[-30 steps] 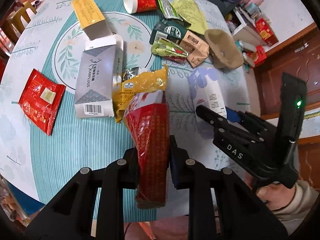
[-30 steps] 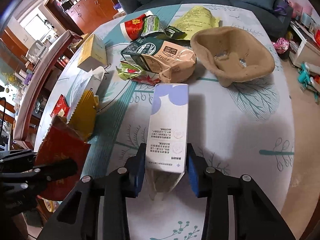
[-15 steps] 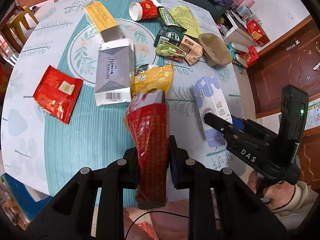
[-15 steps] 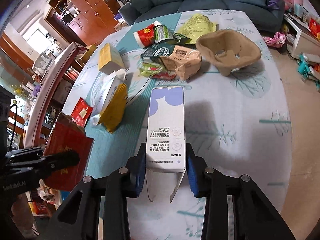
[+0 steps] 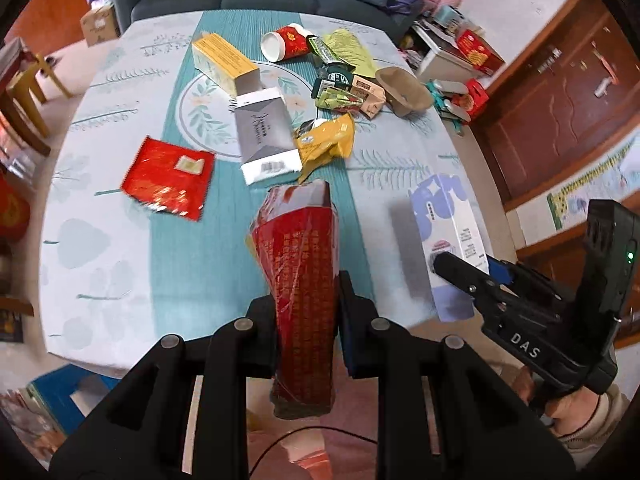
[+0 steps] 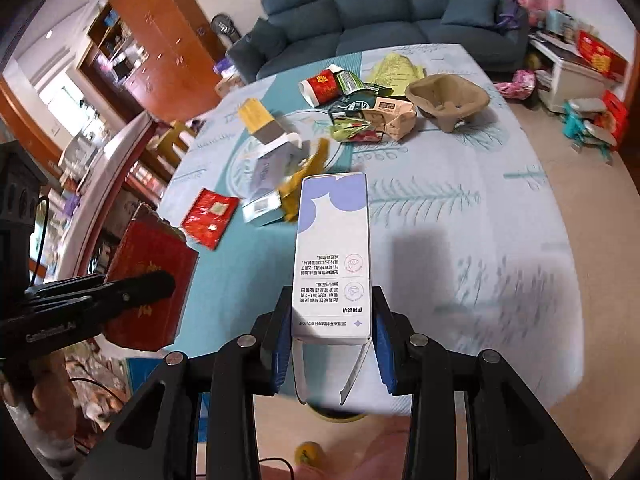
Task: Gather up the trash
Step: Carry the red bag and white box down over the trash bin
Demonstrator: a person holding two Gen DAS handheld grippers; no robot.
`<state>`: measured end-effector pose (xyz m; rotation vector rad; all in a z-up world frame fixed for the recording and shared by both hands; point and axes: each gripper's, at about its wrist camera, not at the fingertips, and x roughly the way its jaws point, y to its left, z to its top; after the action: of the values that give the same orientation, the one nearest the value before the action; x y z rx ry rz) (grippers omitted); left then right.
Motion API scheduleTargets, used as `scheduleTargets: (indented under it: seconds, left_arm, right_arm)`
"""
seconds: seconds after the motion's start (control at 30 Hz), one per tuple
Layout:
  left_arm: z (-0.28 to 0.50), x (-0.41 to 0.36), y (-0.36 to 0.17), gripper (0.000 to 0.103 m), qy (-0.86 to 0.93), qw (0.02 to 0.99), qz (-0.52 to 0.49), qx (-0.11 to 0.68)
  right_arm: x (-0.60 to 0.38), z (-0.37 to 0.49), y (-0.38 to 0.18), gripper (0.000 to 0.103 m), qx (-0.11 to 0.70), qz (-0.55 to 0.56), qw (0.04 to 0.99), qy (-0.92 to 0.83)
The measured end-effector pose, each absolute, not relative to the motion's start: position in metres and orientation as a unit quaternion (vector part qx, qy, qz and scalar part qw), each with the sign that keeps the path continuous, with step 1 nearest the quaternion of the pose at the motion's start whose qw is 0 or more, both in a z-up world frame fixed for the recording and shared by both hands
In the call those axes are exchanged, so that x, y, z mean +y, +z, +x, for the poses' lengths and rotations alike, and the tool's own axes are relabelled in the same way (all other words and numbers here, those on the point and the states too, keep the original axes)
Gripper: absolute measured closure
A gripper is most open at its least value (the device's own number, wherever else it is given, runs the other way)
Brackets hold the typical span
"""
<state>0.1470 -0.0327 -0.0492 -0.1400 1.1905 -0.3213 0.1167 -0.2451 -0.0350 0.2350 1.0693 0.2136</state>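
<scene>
My left gripper (image 5: 306, 316) is shut on a red box wrapped in plastic (image 5: 300, 264), held above the near table edge; it also shows in the right wrist view (image 6: 148, 280). My right gripper (image 6: 332, 332) is shut on a white and lilac carton (image 6: 334, 248), also seen in the left wrist view (image 5: 448, 232). On the table lie a red foil packet (image 5: 168, 178), a grey box (image 5: 266, 136), a yellow wrapper (image 5: 328, 144), a yellow box (image 5: 224, 64) and a red paper cup (image 5: 286, 42).
A brown pulp cup tray (image 6: 448, 100) and several crumpled bags (image 6: 376, 116) lie at the table's far right. A blue sofa (image 6: 380, 12) stands behind the table (image 6: 460, 240). Wooden cabinets (image 5: 560, 92) and floor clutter are to the right.
Both grippers have pulled back and up from the table with their boxes, so more of the table and room shows.
</scene>
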Motion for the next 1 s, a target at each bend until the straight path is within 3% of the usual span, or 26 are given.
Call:
scheduleTargets:
  seconds: [0.33,0.6,1.0]
  left_arm:
    - [0.049,0.016,-0.046,0.084,-0.189,0.822,-0.001,0.537]
    - [-0.013,0.029,-0.065,0.084,-0.219,0.808,0.025,0.547]
    - [-0.042,0.025,-0.125,0.084,-0.189,0.781,-0.011,0.595]
  right_arm:
    - [-0.18,-0.008,-0.021,0.068,0.492,0.121,0.86,0.058]
    - [-0.151,-0.09,-0.041,0.068,0.531,0.133,0.835,0.047]
    - [-0.143,-0.121,-0.103,0.068,0.608,0.117,0.782,0.069]
